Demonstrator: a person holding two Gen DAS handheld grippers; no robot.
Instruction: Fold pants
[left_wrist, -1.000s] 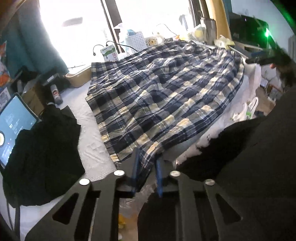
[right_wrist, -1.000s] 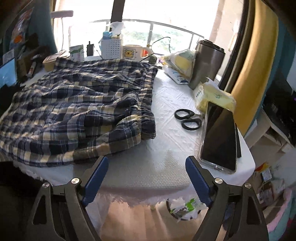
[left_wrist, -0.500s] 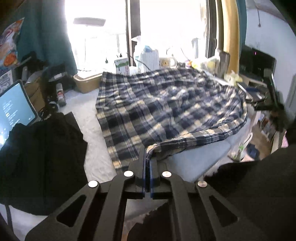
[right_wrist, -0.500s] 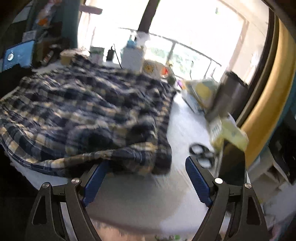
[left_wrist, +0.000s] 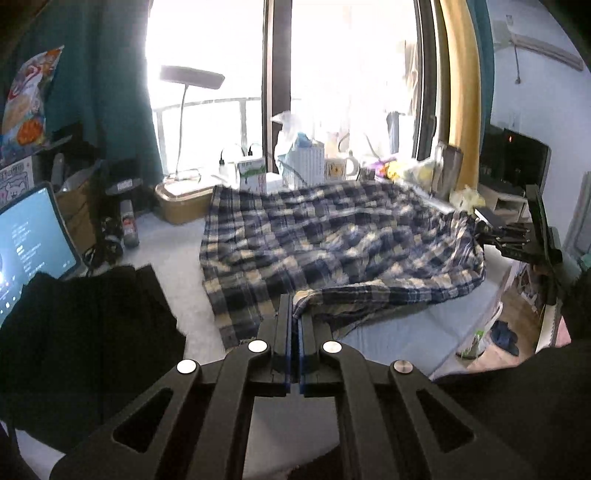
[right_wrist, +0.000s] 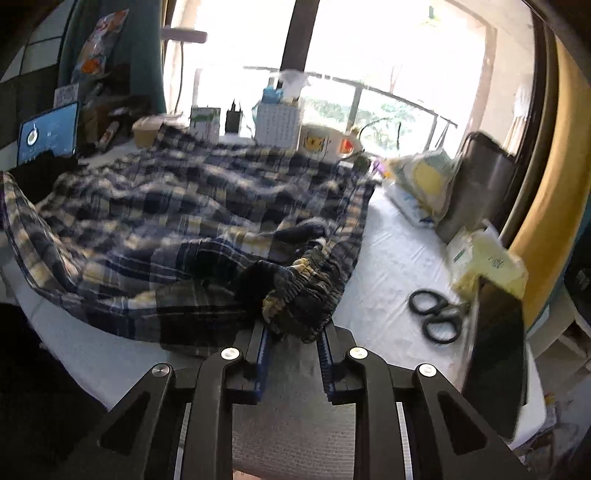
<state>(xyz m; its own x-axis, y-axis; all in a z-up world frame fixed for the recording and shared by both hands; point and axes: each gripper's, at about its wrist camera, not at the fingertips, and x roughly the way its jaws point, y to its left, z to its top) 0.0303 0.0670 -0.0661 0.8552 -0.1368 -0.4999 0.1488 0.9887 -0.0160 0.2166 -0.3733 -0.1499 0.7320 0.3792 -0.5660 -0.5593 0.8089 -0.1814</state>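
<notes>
Blue, cream and yellow plaid pants (left_wrist: 332, 236) lie spread over the white-covered table (left_wrist: 177, 258). My left gripper (left_wrist: 294, 306) is shut on the near hem corner, which is raised and pulled toward the camera. In the right wrist view the pants (right_wrist: 184, 206) bunch at the elastic waistband. My right gripper (right_wrist: 293, 328) is closing, and the gathered waistband corner sits between its blue pads (right_wrist: 263, 343), touching both. The right gripper (left_wrist: 480, 232) also shows at the cloth's right edge in the left wrist view.
A black garment (left_wrist: 81, 325) and a lit tablet (left_wrist: 26, 240) lie at the left. Black scissors (right_wrist: 436, 314), a dark phone (right_wrist: 495, 354), a yellow packet (right_wrist: 484, 258) and a steel tumbler (right_wrist: 476, 184) sit at the right. Boxes and a mug line the window side.
My left jaws closed fully on the hem and lifted it. My right jaws went from wide open to closed around the waistband corner, having moved in onto the cloth.
</notes>
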